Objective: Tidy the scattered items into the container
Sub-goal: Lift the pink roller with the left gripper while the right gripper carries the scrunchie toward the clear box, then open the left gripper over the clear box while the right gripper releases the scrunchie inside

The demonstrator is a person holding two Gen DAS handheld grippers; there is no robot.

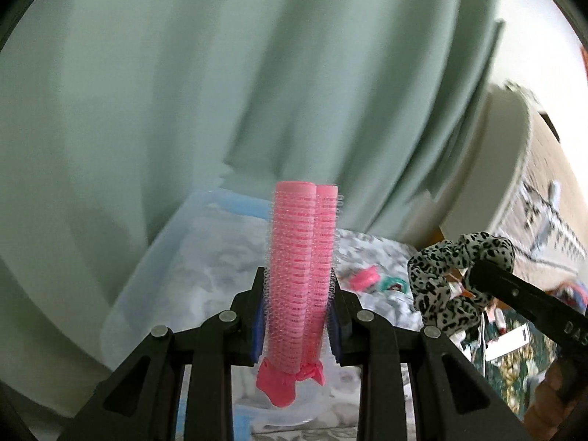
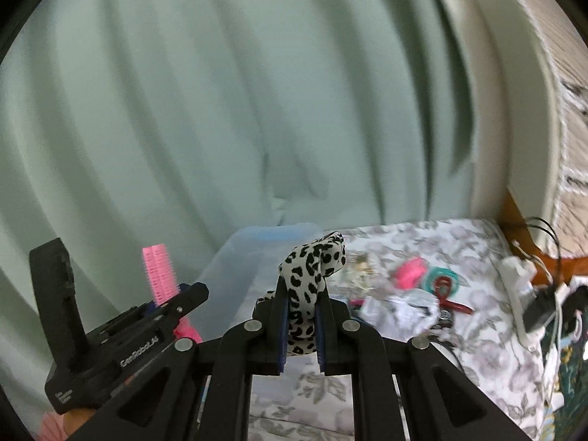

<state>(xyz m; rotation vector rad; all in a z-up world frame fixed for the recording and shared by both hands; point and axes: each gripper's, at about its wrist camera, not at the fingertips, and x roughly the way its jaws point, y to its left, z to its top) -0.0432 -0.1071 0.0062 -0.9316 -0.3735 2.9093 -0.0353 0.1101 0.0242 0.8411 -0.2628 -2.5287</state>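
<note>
two pink hair rollers are clamped upright between the left gripper fingers above the clear plastic container. a leopard-print scrunchie is pinched by the right gripper beside it. if released early, the scrunchie could miss the rim; the bristly rollers may cling to the pads.

Home bedroom, most likely. Pale green pleated fabric curtain fills the background; grey floral-print bedsheet covers the surface in front of it. Translucent plastic storage tub sits on the sheet. Scattered hair accessories: teal coiled hair tie, red hair clip. White power strip with plugs at the sheet's edge.
</note>
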